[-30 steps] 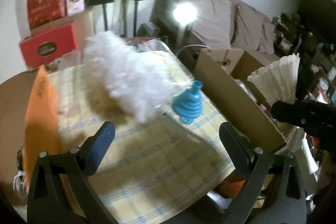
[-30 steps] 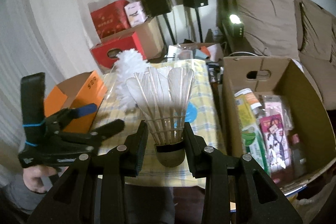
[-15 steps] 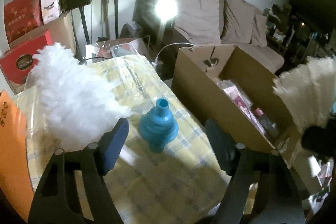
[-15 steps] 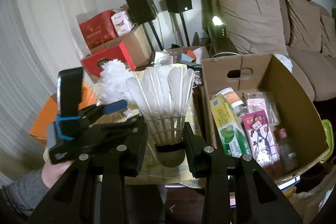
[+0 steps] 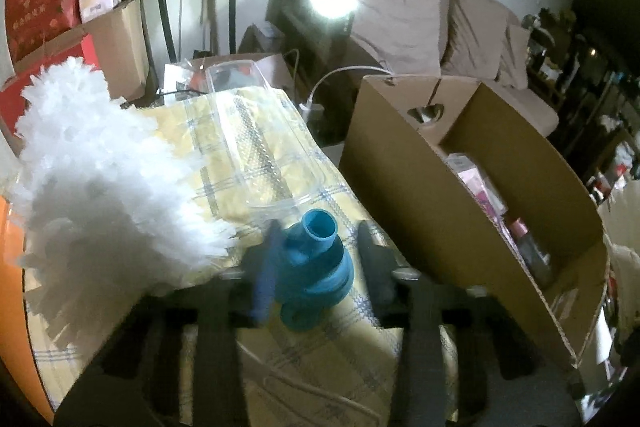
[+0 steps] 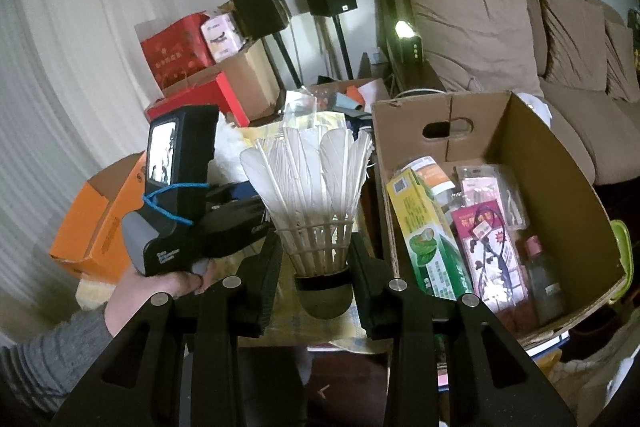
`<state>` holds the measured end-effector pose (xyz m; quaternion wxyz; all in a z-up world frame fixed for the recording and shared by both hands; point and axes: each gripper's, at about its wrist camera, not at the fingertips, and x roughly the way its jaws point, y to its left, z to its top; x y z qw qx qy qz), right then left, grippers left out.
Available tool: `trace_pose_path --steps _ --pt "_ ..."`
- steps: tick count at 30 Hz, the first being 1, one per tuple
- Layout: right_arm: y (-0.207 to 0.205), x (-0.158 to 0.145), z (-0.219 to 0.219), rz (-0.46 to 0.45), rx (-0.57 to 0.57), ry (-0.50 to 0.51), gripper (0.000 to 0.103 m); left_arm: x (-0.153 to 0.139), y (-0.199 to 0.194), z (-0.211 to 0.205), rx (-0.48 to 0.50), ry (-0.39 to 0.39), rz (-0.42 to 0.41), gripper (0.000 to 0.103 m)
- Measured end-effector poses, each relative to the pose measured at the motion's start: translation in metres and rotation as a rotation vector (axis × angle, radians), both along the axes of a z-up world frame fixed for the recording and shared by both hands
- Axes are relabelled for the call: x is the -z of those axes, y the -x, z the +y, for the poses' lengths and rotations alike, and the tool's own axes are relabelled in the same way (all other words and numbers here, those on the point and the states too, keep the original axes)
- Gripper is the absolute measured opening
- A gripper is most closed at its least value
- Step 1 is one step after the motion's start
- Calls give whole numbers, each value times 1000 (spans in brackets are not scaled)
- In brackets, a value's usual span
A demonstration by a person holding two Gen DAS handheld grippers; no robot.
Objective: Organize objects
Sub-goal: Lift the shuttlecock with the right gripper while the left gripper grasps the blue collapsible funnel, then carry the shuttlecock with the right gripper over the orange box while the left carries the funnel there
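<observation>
At the left, a person's hand (image 6: 160, 283) in a grey sleeve grips the left gripper (image 5: 316, 259) from below, tilted down over the yellow checked tablecloth (image 5: 256, 131) beside the white duster (image 5: 92, 167); its jaws flank the blue funnel (image 5: 316, 263), but blur hides whether they press it. In the middle the right gripper (image 6: 316, 267) is held level with its jaws clamped on the shuttlecock (image 6: 316, 203), feathers up. To the right stands the open cardboard box (image 6: 560, 163), packets lying inside.
</observation>
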<state>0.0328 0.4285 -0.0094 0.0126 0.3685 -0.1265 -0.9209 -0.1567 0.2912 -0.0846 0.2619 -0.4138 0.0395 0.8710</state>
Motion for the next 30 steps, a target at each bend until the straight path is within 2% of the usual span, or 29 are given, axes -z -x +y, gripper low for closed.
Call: trace_pose_path --steps 2,3,6,19,30 --pt "1 1 0 -1 -2 1 33 -1 2 -1 -2 -20 -4 20" --pt "1 1 -1 -1 -2 1 33 -2 3 -4 -3 -45 -10 16" --pt "1 2 -3 -2 -4 1 33 -9 2 -9 -1 -82 -2 15" --pt "2 -10 -11 26 -12 -20 33 -51 -28 -34 48 -155 9 15" --pt "6 -32 -41 77 -73 -34 33 -96 -56 -90 35 -219 35 15"
